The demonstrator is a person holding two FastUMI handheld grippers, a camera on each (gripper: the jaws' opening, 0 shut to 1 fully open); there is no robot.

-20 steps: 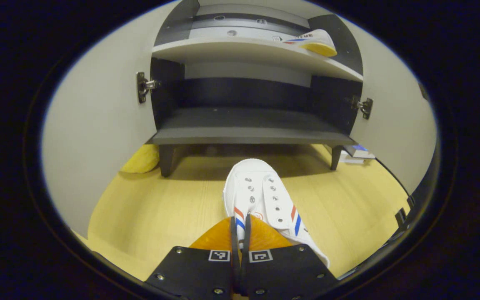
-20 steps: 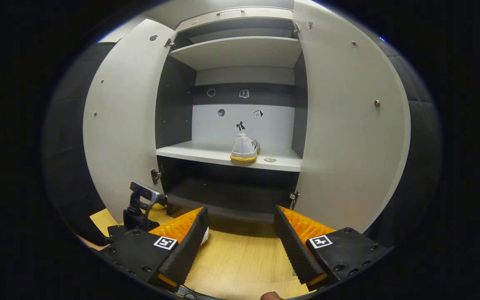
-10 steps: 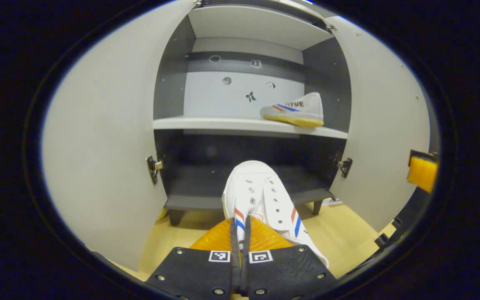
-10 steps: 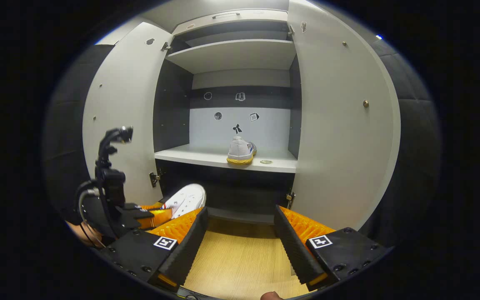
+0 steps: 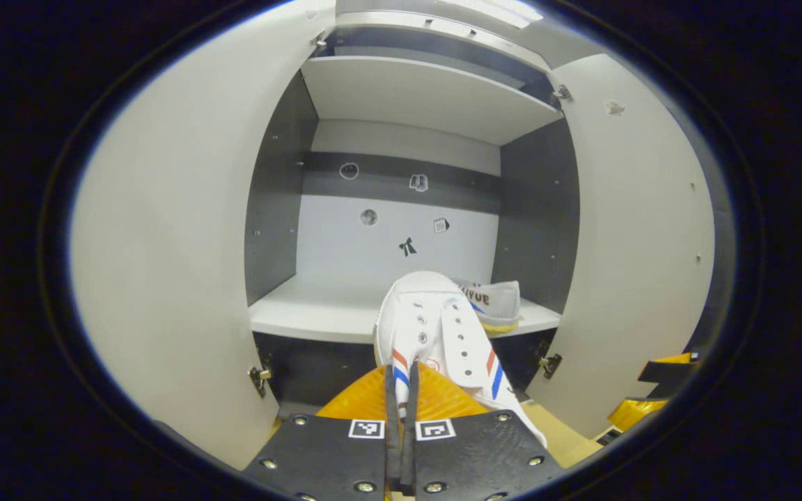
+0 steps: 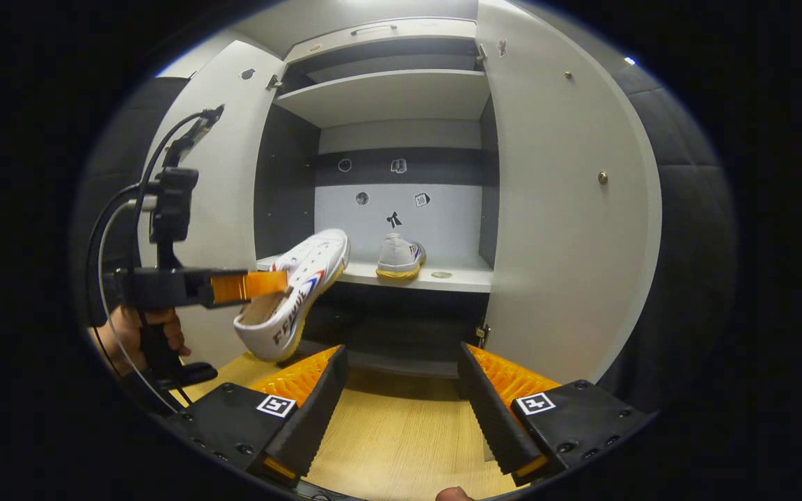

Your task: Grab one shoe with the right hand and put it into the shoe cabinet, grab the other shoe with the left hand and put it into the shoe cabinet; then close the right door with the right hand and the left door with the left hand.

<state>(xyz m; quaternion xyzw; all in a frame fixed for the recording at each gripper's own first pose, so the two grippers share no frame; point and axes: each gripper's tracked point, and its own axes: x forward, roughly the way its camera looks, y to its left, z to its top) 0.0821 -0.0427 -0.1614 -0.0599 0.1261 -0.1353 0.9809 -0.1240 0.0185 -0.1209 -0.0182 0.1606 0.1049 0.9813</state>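
Left gripper [image 5: 399, 390]: fingers pressed nearly together on the edge of the opening of a white canvas low-top shoe with red and blue diagonal stripes [image 5: 436, 334]. The shoe is carried clear of the floor, toe pointing forward at the cabinet and level with its middle shelf. In the right gripper view the same left gripper [image 6: 248, 285], held by a hand [image 6: 143, 334], grips that shoe [image 6: 296, 292] at its opening, the toe raised and reaching the front edge of the shelf, the heel hanging lower.

Right gripper [image 6: 401, 396]: fingers spread wide apart, holding nothing, low above the pale wooden floor [image 6: 394, 445] and facing the cabinet.

Second white canvas shoe with a yellow rubber sole [image 6: 398, 256]: stands on the pale middle shelf [image 6: 457, 280], right of centre, heel toward the camera in the right gripper view. In the left gripper view it [image 5: 495, 303] is partly hidden behind the carried shoe.

Tall shoe cabinet with a dark grey interior and a pale back panel [image 6: 401, 209]: left door [image 6: 216, 202] and right door [image 6: 561, 209], both pale and flat, stand fully open. An upper shelf [image 6: 387, 97] sits above the middle one, a dark lower shelf [image 6: 387, 344] beneath. Small stickers [image 6: 394, 220] dot the back panel.
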